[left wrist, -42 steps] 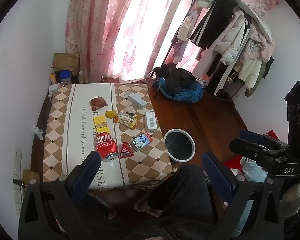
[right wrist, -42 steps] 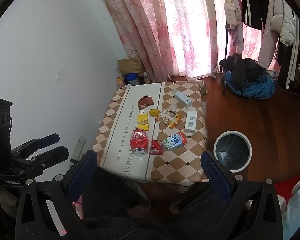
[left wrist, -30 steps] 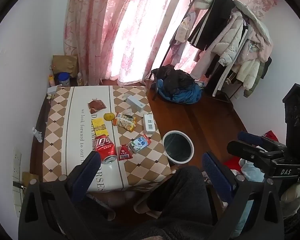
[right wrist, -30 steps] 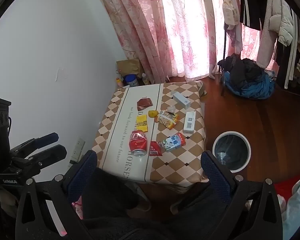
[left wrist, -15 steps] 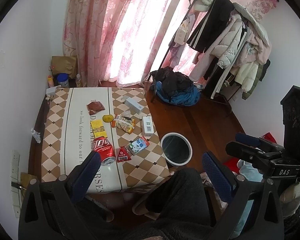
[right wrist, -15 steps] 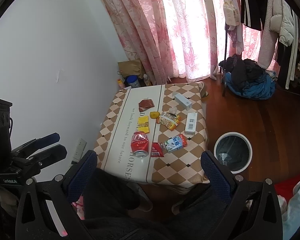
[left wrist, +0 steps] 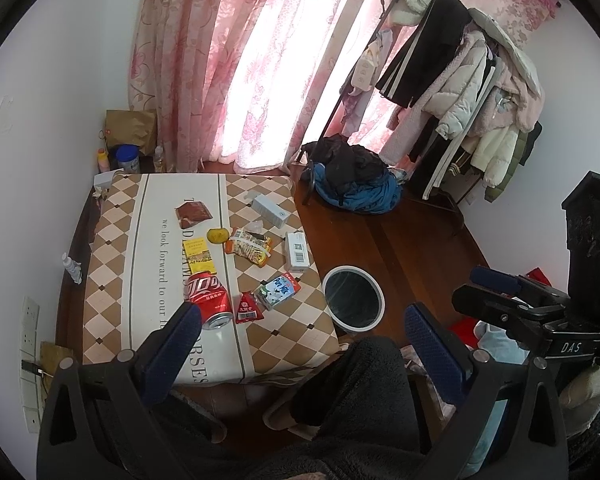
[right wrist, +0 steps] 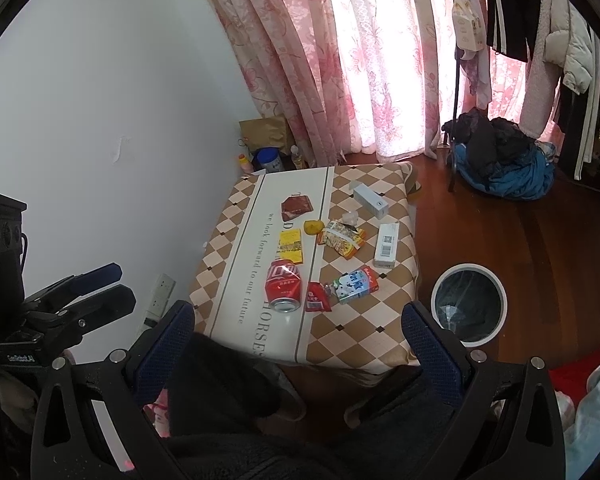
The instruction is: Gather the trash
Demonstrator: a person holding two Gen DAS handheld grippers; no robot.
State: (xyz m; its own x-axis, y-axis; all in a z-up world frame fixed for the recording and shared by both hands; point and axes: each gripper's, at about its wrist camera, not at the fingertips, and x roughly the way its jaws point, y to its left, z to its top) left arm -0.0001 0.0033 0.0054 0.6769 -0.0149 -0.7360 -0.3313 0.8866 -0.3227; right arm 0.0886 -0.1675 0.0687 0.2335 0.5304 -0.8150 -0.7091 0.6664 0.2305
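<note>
A: Left view?
B: Left gripper (left wrist: 300,340) spread, empty, high above table (left wrist: 112,248); can (left wrist: 209,300) lying nearest.
A: Right view?
B: Right gripper (right wrist: 296,334) spread, empty; bin (right wrist: 468,304) beside table. Descend squarely; pinch the can across its middle.

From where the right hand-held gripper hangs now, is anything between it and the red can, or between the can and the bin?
Nothing visible blocks either path. The right hand-held gripper hangs open above the red can, with only clear air between. The small red packet and milk carton lie flat between the can and the bin.
</note>
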